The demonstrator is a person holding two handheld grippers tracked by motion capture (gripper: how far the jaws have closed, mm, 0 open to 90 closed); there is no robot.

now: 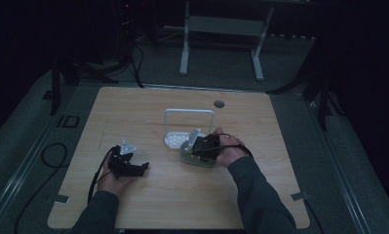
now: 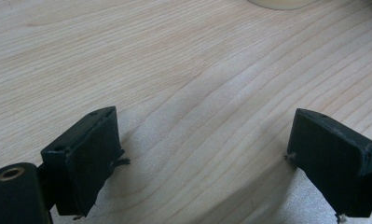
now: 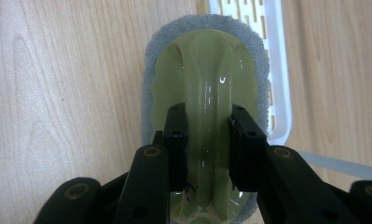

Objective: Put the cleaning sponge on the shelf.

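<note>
Scrubber (image 3: 207,93) | light, stiff glossy ridge, soft pad rim, likely slippery | right gripper (image 3: 207,140) clamped on ridge; best hold | left gripper (image 2: 202,154) wide open, empty

L gripper (image 2: 204,154) fingers (image 2: 88,154) wide apart, nothing btwn, low over wood counter (image 2: 183,70); pale rounded obj edge (image 2: 281,3) at top.

White metal frame legs (image 1: 184,58) stand beyond the wooden table (image 1: 148,105).
</note>
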